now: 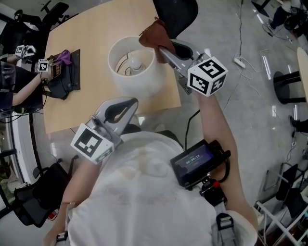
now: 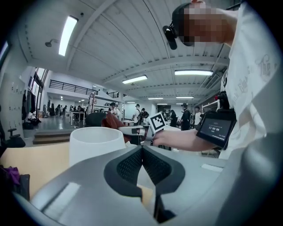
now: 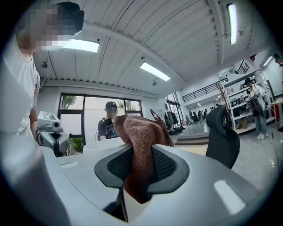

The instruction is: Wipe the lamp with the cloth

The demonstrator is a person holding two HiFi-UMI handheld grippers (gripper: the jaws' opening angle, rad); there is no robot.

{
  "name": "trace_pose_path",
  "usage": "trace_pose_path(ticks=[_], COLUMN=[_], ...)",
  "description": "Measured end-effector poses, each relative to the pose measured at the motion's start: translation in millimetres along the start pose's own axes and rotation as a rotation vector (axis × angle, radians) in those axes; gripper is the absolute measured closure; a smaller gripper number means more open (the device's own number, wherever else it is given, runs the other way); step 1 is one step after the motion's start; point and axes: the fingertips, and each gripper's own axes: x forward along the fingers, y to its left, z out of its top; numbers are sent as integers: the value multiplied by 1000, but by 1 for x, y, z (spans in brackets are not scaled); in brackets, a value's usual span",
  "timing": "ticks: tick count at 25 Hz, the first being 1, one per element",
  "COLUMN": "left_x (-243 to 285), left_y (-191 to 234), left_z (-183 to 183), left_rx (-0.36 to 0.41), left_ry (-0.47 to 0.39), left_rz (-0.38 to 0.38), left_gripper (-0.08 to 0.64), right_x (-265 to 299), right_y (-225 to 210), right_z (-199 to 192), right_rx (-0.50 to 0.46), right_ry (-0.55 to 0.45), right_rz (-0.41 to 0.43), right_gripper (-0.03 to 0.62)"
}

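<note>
The lamp's white drum shade (image 1: 136, 69) stands on the wooden table (image 1: 86, 38), its bulb showing inside. My right gripper (image 1: 160, 48) is shut on a reddish-brown cloth (image 1: 154, 33), held at the shade's far right rim. In the right gripper view the cloth (image 3: 140, 141) bunches between the pads and hangs below them, with the shade's rim (image 3: 102, 145) just behind. My left gripper (image 1: 129, 104) hovers by the table's near edge, below the shade, shut and holding nothing. In the left gripper view its pads (image 2: 132, 165) meet, and the shade (image 2: 96, 143) stands ahead.
A black pouch with a purple item (image 1: 65, 74) lies at the table's left. Another person's hands with marker cubes (image 1: 42, 66) work beside it. A black chair (image 1: 175, 12) stands beyond the far edge. A screen device (image 1: 197, 161) is strapped on my right forearm.
</note>
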Motion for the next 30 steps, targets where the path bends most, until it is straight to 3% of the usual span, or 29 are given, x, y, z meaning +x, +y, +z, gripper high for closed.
trace_pose_path(ticks=[4, 13, 17, 20, 24, 30], left_x=[-9, -1, 0, -7, -12, -14], left_y=[15, 42, 60, 85, 115, 134], left_z=[-3, -2, 0, 3, 10, 22], left_rx=[2, -35, -50, -54, -72, -91], left_ry=[1, -8, -10, -31, -62, -103], left_rz=[19, 38, 27, 32, 49, 71], left_gripper=[558, 558, 558, 558, 558, 558], right_x=[4, -16, -20, -9, 3, 25], right_y=[-7, -52, -69, -76, -84, -67], right_z=[-26, -115, -137, -148, -125, -19], right_rx=[30, 54, 97, 74, 34, -68], right_ry=[50, 322, 372, 438, 433, 241], right_rz=[-17, -124, -166, -190, -188, -55], right_gripper=[472, 472, 472, 472, 472, 472])
